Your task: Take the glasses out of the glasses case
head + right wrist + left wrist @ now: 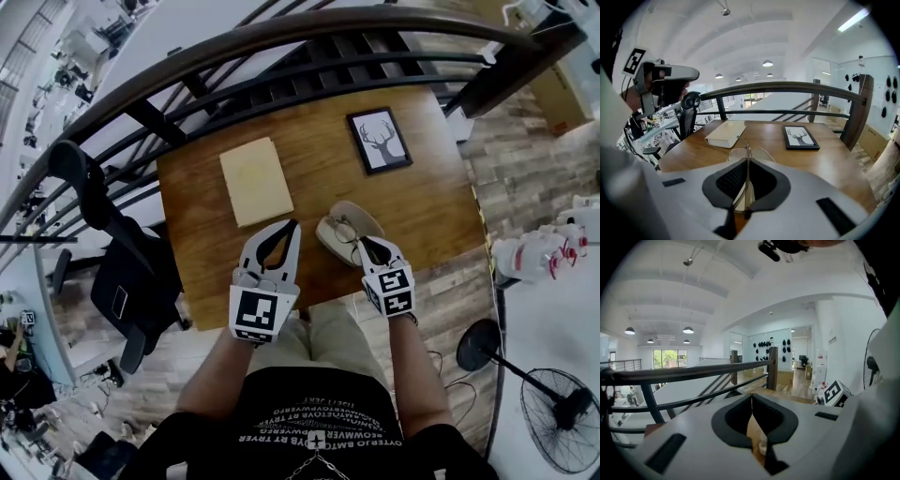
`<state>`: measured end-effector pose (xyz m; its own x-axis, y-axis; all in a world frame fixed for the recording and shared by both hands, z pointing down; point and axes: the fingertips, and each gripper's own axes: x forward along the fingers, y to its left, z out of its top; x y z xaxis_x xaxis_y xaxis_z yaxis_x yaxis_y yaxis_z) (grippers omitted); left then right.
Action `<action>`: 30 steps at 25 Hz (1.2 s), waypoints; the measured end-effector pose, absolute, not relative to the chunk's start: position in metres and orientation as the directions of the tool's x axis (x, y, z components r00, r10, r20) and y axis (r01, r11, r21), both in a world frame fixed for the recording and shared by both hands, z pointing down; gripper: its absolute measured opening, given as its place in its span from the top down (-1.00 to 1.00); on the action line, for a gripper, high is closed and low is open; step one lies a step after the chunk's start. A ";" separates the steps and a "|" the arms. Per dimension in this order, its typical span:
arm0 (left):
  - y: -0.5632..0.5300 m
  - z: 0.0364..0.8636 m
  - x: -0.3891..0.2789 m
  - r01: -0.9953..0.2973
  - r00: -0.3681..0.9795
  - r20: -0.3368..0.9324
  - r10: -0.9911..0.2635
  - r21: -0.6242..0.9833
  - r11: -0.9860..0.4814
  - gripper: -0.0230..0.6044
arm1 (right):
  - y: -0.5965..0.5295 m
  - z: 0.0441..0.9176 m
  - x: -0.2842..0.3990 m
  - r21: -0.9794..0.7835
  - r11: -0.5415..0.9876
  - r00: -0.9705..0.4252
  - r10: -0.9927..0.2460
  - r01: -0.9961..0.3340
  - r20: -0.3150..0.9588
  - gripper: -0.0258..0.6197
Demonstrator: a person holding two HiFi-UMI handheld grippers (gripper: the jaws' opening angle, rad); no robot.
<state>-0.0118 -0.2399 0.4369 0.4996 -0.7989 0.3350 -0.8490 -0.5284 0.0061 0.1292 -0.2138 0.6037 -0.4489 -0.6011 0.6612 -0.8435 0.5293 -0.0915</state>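
Right hand-held gripper (747,164) is closed on the glasses (740,151), pinched by a thin rim just above the open case (361,214) on the desk (422,206). Left hand-held gripper (752,397) is shut, empty. The lift is best made slow and straight, so no arm is snagged.

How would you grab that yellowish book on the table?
Probably by its near short edge, coming in low from the person's side: the book lies flat and shut on the table, so only its thick edges can be pinched.
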 end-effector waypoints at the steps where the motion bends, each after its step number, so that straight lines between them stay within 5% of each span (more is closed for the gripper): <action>1: -0.240 0.434 -0.012 -0.851 0.502 0.328 -0.800 0.019 -0.525 0.83 | -0.213 0.599 0.130 -0.089 0.525 -0.446 -0.610 -0.847 0.655 0.83; 30: -0.197 0.364 -0.043 -0.802 0.571 0.247 -0.783 -0.037 -0.596 0.83 | -0.167 0.447 0.113 -0.103 0.431 -0.431 -0.798 -0.897 0.421 0.83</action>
<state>-0.0434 -0.1972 0.3645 0.5707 -0.7831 0.2471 -0.8020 -0.5962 -0.0374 0.1135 -0.1671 0.4471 -0.4314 -0.7980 0.4209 -0.8967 0.4307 -0.1025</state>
